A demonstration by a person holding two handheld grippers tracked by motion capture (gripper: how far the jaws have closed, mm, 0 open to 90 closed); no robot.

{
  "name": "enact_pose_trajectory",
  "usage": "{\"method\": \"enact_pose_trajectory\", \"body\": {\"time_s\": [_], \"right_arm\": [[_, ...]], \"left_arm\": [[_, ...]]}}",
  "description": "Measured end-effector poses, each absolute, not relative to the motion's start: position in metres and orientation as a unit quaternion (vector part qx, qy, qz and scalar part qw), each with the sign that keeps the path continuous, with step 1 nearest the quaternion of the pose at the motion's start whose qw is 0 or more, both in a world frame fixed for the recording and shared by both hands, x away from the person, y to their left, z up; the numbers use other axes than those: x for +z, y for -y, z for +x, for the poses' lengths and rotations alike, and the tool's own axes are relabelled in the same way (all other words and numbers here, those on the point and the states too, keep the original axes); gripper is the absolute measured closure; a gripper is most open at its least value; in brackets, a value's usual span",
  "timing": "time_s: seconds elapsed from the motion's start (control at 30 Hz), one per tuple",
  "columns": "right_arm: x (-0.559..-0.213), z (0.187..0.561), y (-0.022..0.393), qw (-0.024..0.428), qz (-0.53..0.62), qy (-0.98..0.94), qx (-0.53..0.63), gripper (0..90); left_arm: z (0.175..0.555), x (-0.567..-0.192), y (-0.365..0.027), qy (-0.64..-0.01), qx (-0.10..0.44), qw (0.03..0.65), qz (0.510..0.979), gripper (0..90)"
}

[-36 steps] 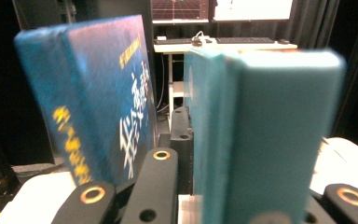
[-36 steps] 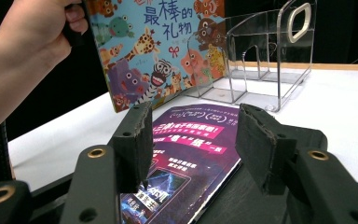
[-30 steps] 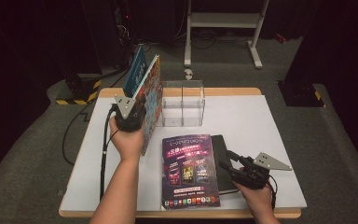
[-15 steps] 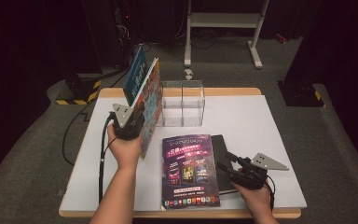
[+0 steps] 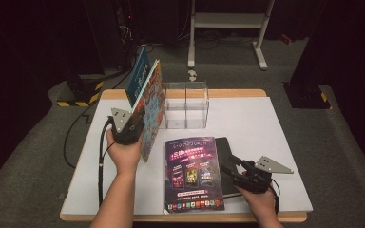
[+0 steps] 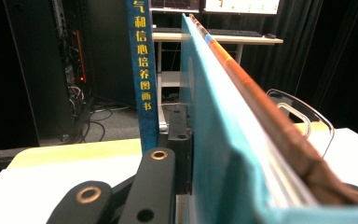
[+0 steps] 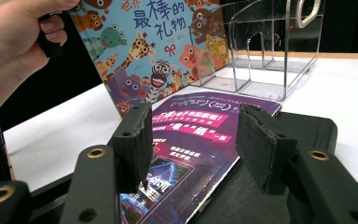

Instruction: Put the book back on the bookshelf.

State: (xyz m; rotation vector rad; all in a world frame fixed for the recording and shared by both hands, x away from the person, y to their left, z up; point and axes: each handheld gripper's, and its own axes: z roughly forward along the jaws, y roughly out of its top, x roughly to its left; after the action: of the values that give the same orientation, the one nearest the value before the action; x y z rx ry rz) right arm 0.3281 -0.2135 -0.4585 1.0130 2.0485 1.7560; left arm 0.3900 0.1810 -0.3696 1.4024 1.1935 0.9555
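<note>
Clear acrylic rack [image 5: 186, 105], compartments bare.

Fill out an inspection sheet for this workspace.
Surface: white tabletop with wooden edge.
Job's things: colourful picture books held upright by the left claw; clear acrylic divided rack beside them.
Clutter: purple magazine lying flat, overlapping a black notebook.
Grippers: left claw shut on the books; right claw open over the magazine.
Cables: black cable trailing from the left claw.
Surroundings: grey carpet, white metal stand.
</note>
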Motion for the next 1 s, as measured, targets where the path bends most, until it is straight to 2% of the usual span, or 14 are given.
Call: {"method": "enact_pose_trajectory", "body": {"time_s": [0.6,1.0], "right_arm": [[-0.458,0.328,0.214,0.131,0.348,-0.705,0.604,45.6],[-0.458,0.328,0.213,0.131,0.347,-0.706,0.603,45.6]], "left_arm": [[0.383,-0.373,-0.188,-0.493,0.382,0.512,0.591,75.3],[0.366,-0.397,-0.190,-0.492,0.377,0.496,0.608,76.7]]}}
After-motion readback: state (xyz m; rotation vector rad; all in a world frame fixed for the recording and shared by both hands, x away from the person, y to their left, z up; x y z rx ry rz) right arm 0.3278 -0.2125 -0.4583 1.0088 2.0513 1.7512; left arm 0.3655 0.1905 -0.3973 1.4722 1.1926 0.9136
